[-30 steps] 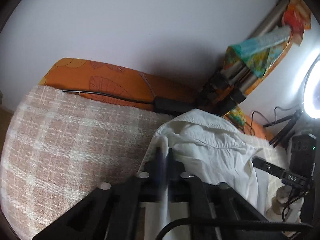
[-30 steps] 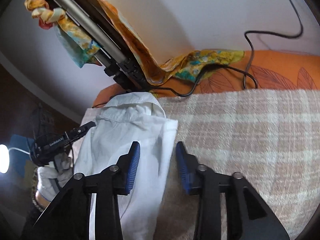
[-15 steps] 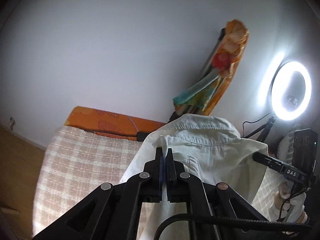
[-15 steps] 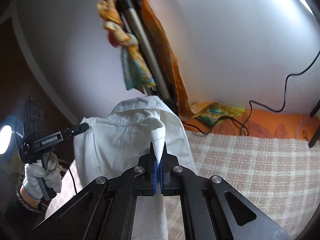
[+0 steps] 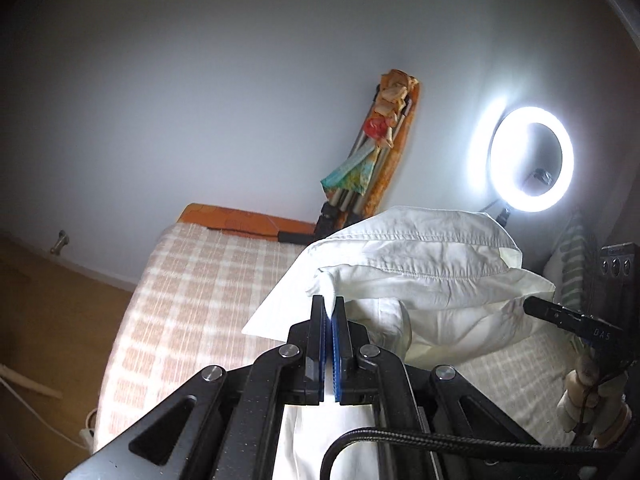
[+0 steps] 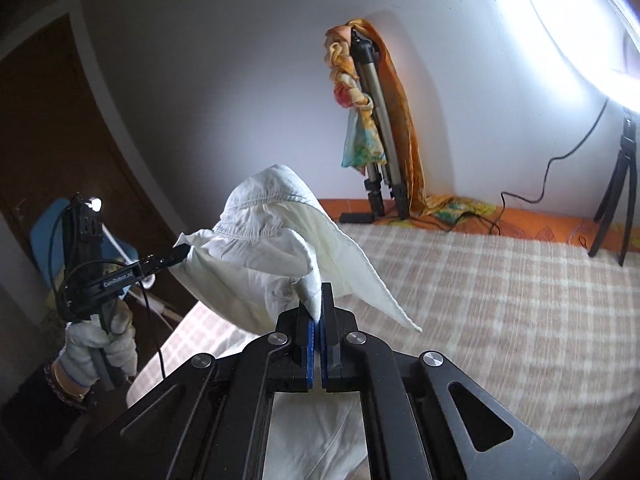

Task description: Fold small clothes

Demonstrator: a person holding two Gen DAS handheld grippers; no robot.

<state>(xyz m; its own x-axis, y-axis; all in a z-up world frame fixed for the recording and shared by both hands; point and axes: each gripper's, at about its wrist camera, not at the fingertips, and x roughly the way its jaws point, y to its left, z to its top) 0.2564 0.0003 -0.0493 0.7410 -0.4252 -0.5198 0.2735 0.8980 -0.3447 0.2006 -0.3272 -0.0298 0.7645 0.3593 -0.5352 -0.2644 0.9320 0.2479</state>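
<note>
A white collared shirt (image 5: 420, 264) hangs in the air above the checked blanket (image 5: 192, 300), stretched between both grippers. My left gripper (image 5: 328, 308) is shut on a pinched corner of the fabric near the shoulder. In the right wrist view my right gripper (image 6: 318, 308) is shut on the shirt's (image 6: 272, 248) other corner. The collar stands up at the top and one flap trails out to the right. The left gripper's tip (image 6: 180, 252) bites the far corner, held by a gloved hand (image 6: 96, 352). The shirt's lower part drops out of sight behind the gripper bodies.
The blanket (image 6: 500, 300) covers an orange mattress (image 6: 540, 224) along the wall. A tripod draped with a colourful scarf (image 6: 372, 120) leans at the wall, beside a lit ring light (image 5: 532, 160) on a small black stand (image 6: 616, 200) with a cable. Wooden floor (image 5: 48, 320) lies left of the bed.
The right gripper closed on the shirt's corner. Both grippers then rose and drew back, lifting the shirt off the blanket so that it now hangs between them.
</note>
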